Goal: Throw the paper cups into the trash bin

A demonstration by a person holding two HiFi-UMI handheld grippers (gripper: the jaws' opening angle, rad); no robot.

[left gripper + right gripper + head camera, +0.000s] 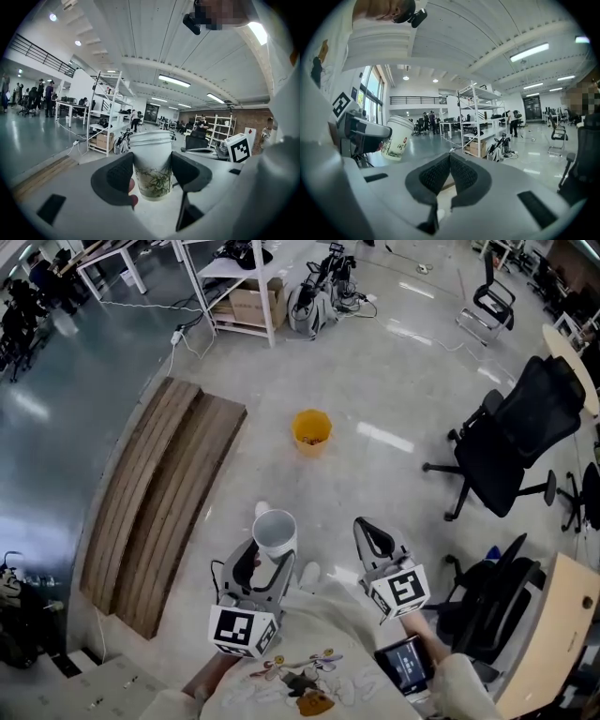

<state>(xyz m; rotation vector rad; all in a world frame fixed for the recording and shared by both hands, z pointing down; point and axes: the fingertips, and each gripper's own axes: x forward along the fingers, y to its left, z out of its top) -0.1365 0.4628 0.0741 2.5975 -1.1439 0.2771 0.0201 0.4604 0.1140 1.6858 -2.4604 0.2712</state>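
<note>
Grey floor, wood planks, yellow bin, ofc chair

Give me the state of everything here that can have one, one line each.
Paper cup: off the floor, mouth up, clamped between the left gripper's jaws.
Left gripper: shut on the paper cup, jaws wide.
Right gripper: shut, jaws together, nothing between them.
Trash bin: upright on the floor, open top, something lies inside.
Office chair: upright, nobody on it.
</note>
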